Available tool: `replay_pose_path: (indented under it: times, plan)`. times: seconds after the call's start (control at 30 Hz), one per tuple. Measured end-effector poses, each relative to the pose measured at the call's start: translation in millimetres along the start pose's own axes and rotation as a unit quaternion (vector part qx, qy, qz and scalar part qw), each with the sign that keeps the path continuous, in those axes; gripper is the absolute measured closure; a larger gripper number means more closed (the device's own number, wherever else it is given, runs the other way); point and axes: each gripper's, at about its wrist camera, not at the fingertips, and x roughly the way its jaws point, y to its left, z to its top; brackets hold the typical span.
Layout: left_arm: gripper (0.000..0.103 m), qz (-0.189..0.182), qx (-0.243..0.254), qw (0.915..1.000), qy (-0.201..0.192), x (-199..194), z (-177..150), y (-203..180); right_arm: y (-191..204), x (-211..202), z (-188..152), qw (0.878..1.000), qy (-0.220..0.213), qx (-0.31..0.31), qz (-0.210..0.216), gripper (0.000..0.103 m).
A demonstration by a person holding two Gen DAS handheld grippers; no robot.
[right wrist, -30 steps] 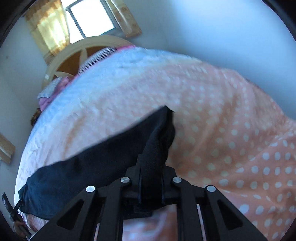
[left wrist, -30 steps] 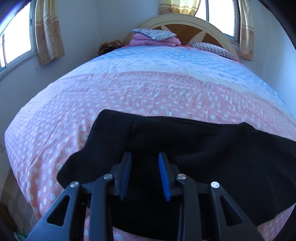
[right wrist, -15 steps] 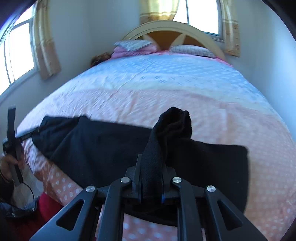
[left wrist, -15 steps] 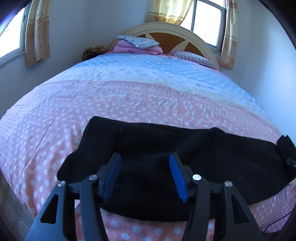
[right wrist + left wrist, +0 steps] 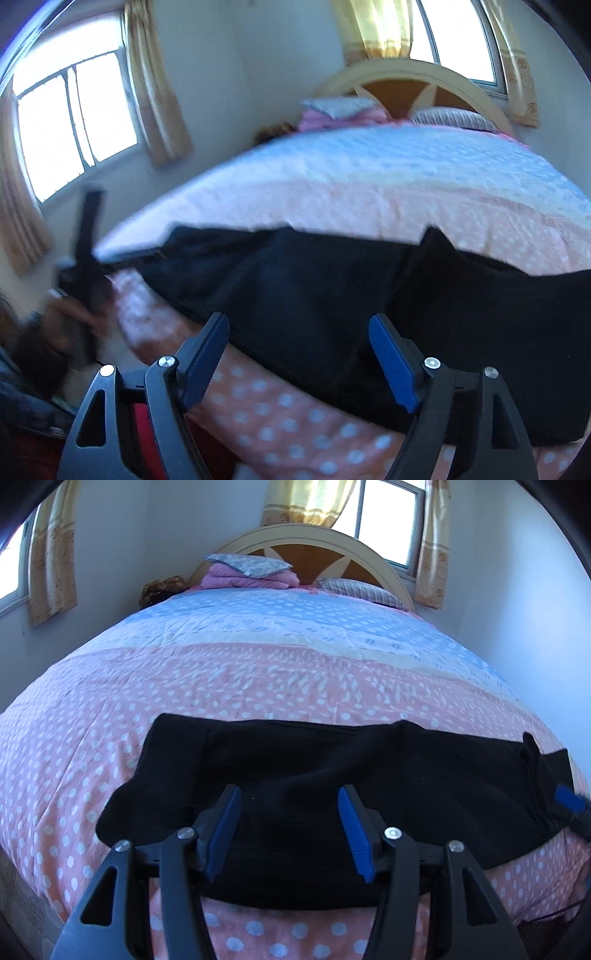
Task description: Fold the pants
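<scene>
1. As the left wrist view shows, left gripper (image 5: 290, 829) has its jaws spread wide, gripping nothing, over black pants (image 5: 295, 771) lying flat across the bedspread (image 5: 258, 672) near its foot edge.
2. Right wrist view, blurred: right gripper (image 5: 297, 356) gapes wide, empty, above the pants (image 5: 314, 295).

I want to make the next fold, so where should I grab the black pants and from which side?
Take the pants by an end edge, not the middle: they lie flat in a long band across the bed. The raised peak of cloth is probably the easiest pinch for the right hand-held gripper, coming in low from the near edge. The left hand-held gripper is open too.
</scene>
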Motion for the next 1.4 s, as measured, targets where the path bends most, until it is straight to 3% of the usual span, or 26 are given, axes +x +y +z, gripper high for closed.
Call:
replay_pose_path:
  times: [0.1,0.2,0.27,0.33,0.4,0.47,0.57,0.6,0.67,0.73,0.8,0.9,0.97,1.1,1.27,1.33,1.4]
  plan:
    - [0.046,-0.004,0.023,0.9997,-0.008,-2,3,-14,-31,-18,21,0.997,-0.032,0.062,-0.012,0.067]
    - [0.046,-0.026,0.039,0.9988,-0.012,-1,6,-33,-75,-2,31,0.988,-0.023,0.124,-0.084,0.085]
    - [0.046,-0.042,0.049,0.9978,-0.013,-2,8,-45,-95,21,27,0.983,-0.003,0.158,-0.096,0.086]
    - [0.043,-0.061,0.056,0.9965,-0.011,-2,9,-58,-100,60,16,0.982,0.039,0.180,-0.049,0.085]
    - [0.042,-0.077,0.067,0.9947,-0.008,-3,9,-71,-88,73,7,0.984,0.021,0.163,-0.072,0.082]
    - [0.042,-0.088,0.088,0.9922,-0.006,-2,8,-87,-81,70,9,0.985,0.015,0.156,-0.068,0.082]
    - [0.042,-0.111,0.114,0.9872,-0.006,-4,11,-114,-79,47,22,0.989,0.018,0.148,-0.004,0.082]
    - [0.042,-0.118,0.122,0.9854,-0.010,-6,13,-122,-81,29,26,0.988,-0.006,0.152,0.002,0.082]
    - [0.042,-0.140,0.140,0.9800,-0.022,-11,17,-141,-97,-12,33,0.985,-0.067,0.159,-0.024,0.082]
    - [0.042,-0.166,0.152,0.9741,-0.027,-12,23,-161,-124,-42,36,0.973,-0.100,0.195,-0.077,0.082]
    - [0.042,-0.192,0.150,0.9696,-0.027,-9,29,-183,-159,-58,28,0.960,-0.095,0.239,-0.109,0.082]
    - [0.042,-0.224,0.147,0.9634,-0.013,4,34,-219,-195,-47,4,0.948,-0.046,0.271,-0.159,0.082]
    - [0.042,-0.219,0.152,0.9636,-0.004,15,30,-241,-207,-34,-14,0.945,-0.030,0.275,-0.176,0.083]
    - [0.042,-0.178,0.154,0.9707,0.047,52,7,-268,-204,-32,-17,0.953,-0.028,0.231,-0.194,0.083]
    - [0.039,-0.131,0.220,0.9665,-0.014,38,-14,-281,-209,-30,-18,0.953,-0.043,0.230,-0.194,0.083]
    - [0.037,-0.140,0.217,0.9660,-0.018,34,-12,-276,-206,-41,-13,0.950,-0.070,0.238,-0.191,0.083]
    - [0.036,-0.158,0.203,0.9663,-0.011,30,-8,-265,-187,-57,-1,0.957,-0.120,0.207,-0.162,0.083]
